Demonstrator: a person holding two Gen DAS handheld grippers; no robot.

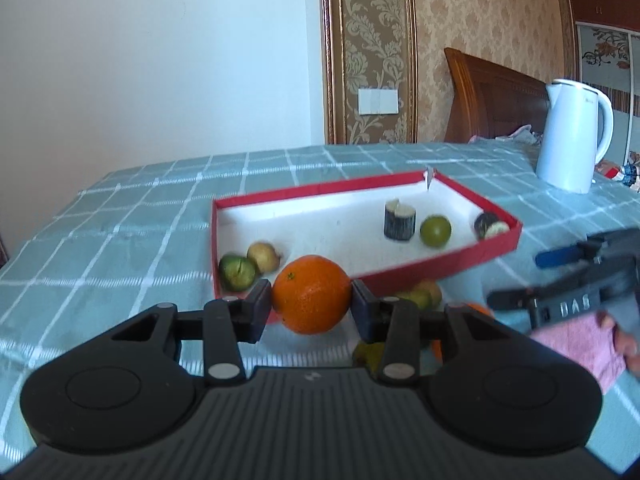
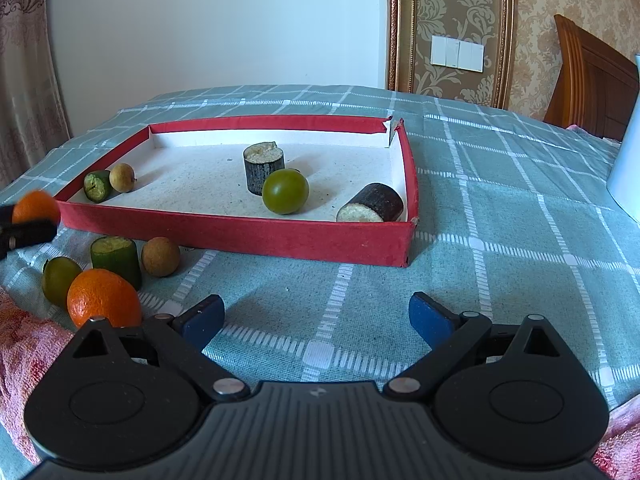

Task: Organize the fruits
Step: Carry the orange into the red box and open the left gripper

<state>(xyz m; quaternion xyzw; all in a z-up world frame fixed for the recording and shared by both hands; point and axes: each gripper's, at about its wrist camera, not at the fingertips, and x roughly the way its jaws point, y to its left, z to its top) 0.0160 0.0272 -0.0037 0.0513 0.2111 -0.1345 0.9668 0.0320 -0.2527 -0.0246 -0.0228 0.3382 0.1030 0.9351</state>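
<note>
Pinching an orange (image 1: 311, 294) by its two sides, the left gripper (image 1: 311, 304) carries it clear of the checked tablecloth (image 1: 120, 216), just short of the near wall of the red tray (image 1: 404, 278); the stem dimple faces the camera and slightly up, and the fruit is close to round, so it has no real long axis to align. The side-on grip looks chosen so the pads sit across the widest part and the fruit can pass over the low wall, which is likely the next step. The right gripper (image 2: 317, 320) hangs over bare cloth near the tray's near right corner with its blue pads (image 2: 202, 320) spread wide and nothing between them, apparently waiting its turn. Inside the tray lie a cut green piece (image 2: 97, 186) and a small brown fruit (image 2: 122, 177) at the near left, a dark stub (image 2: 264, 168) standing upright with its cut face up, a green round fruit (image 2: 285, 191) touching it, and a second dark stub (image 2: 372, 204) on its side at the right wall, its long axis running near to far and its cut end facing the viewer. Outside, left of the right gripper, wait another orange (image 2: 103, 297), a green cylinder (image 2: 117, 257) standing upright, a brown fruit (image 2: 161, 256) and a green fruit (image 2: 60, 280). A white kettle (image 1: 572, 136) stands far right.
</note>
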